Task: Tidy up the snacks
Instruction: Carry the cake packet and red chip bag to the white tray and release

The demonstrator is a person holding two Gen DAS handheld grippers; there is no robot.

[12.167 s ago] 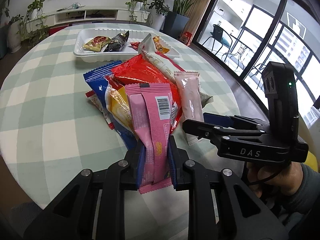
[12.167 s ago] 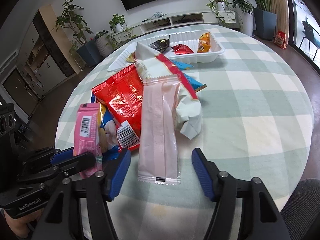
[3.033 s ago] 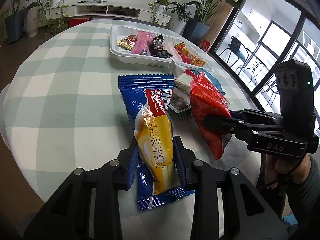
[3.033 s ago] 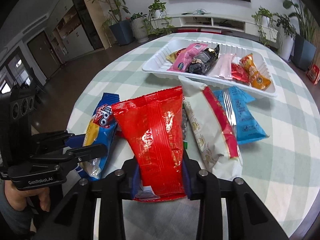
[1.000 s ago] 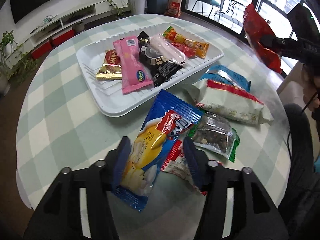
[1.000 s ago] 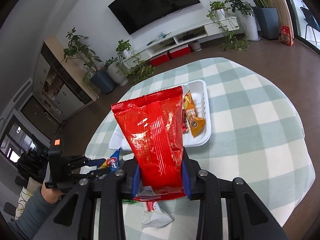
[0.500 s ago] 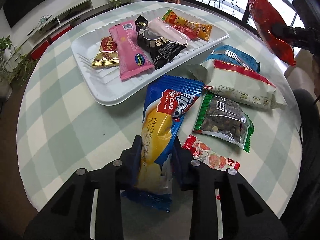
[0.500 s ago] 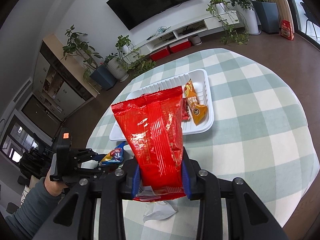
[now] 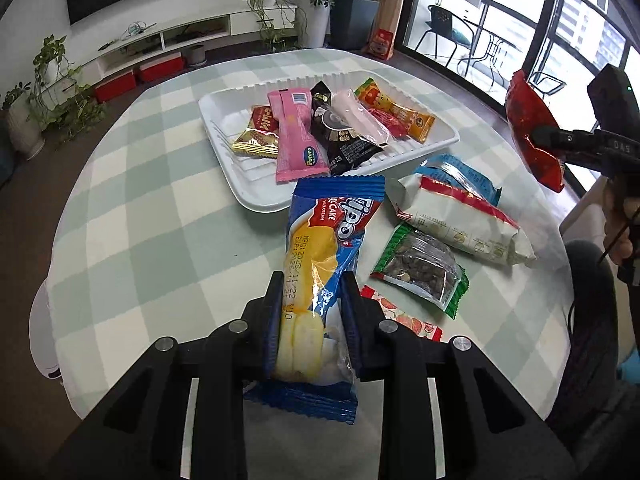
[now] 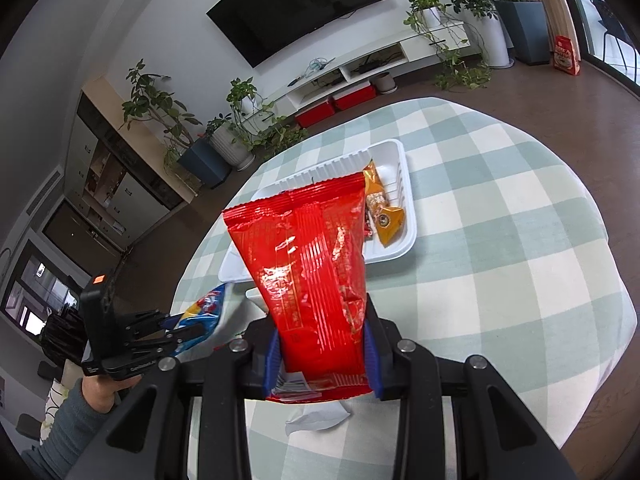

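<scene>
My left gripper (image 9: 312, 280) is shut on the lower half of a blue and yellow cake packet (image 9: 328, 220), whose top end points at the white tray (image 9: 256, 196). The tray holds several small snacks, among them a pink bar (image 9: 296, 136). Off the table's right side, my right gripper (image 10: 322, 336) is shut on a red bag (image 10: 312, 264) and holds it upright in the air. That bag hides much of the tray (image 10: 400, 252) in the right wrist view. The left wrist view shows the red bag (image 9: 532, 136) at far right.
Loose on the checked tablecloth right of the cake packet lie a white and red packet (image 9: 460, 216), a light blue packet (image 9: 460, 172), a green-edged nut packet (image 9: 424, 272) and a small red and white sachet (image 9: 404, 320). A dark chair (image 9: 592, 320) stands by the table's right edge.
My left jaws, open around the cake packet a second ago, have closed on it and drawn it up and back. The right gripper keeps the red bag almost still.
</scene>
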